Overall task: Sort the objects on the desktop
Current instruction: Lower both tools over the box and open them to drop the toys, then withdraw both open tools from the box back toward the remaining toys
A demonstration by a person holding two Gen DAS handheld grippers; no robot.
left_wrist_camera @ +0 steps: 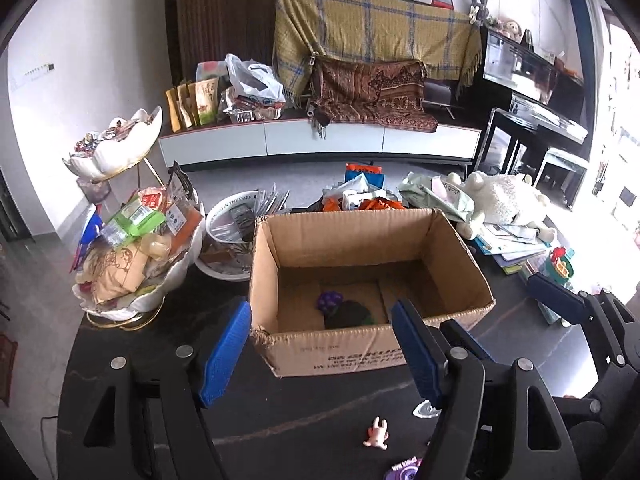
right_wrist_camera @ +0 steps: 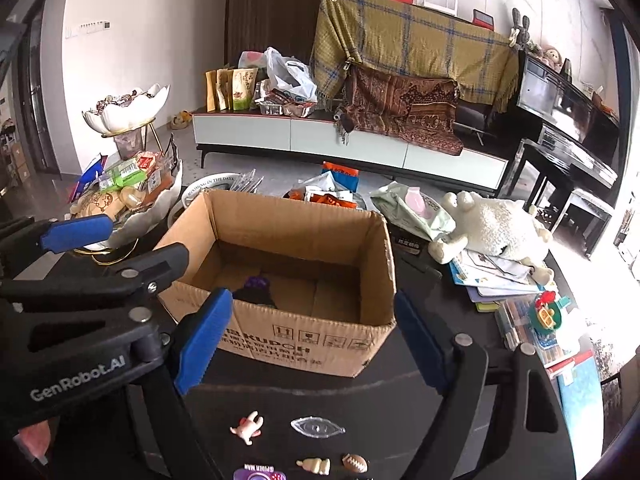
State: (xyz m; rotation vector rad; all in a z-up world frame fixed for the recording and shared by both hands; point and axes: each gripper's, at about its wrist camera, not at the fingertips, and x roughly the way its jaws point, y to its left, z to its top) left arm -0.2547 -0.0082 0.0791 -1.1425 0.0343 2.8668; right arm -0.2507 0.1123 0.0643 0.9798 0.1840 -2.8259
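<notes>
While each hand-held gripper (left_wrist_camera: 320, 354) (right_wrist_camera: 310, 342) gapes wide and empty, the cardboard box (left_wrist_camera: 360, 344) sits ahead.

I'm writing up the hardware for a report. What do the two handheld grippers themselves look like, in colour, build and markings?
Both look alike. The left gripper and the right gripper have matte black plastic frames with slotted cut-outs and round silver rivets. Each has two flat, bright blue pads with a fine ribbed texture. White "GenRobot.AI" lettering marks the left gripper's body in the right wrist view. No cables or sleeves are visible.
</notes>
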